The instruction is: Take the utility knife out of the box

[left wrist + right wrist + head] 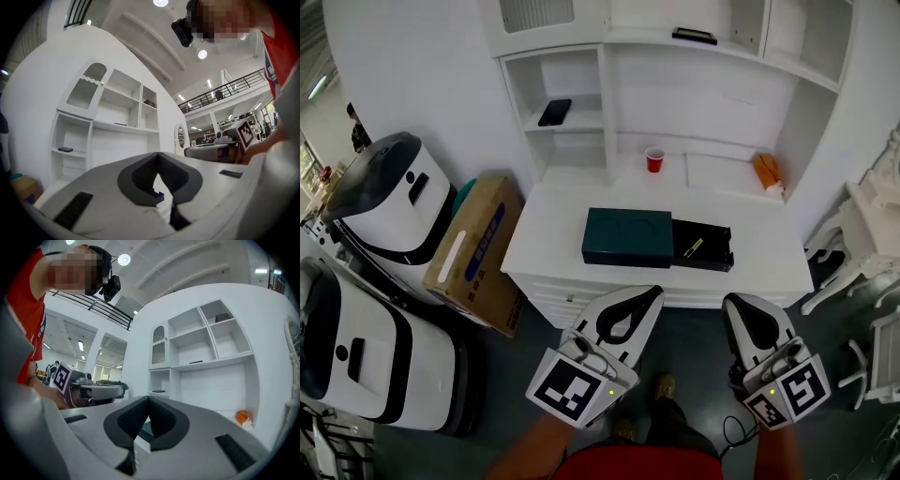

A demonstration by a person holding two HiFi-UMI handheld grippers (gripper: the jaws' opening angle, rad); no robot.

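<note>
Utility knife (693, 247) in open box (628, 237), beyond left gripper (653, 292) and right gripper (732, 302), both closed, empty

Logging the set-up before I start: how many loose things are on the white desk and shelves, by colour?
Dark green: 1, box
Black: 2, left-shelf item, top-shelf item
Red: 1, cup
Orange: 1, object
Yellowish: 1, utility knife in the open drawer
Total: 6

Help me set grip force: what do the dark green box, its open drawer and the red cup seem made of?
The dark green box is matte, with a faint pressed circle on top: likely rigid paperboard. Its drawer is flat black with thin straight walls: probably board, possibly plastic. The red cup is tapered: likely plastic, too small to be sure.
</note>
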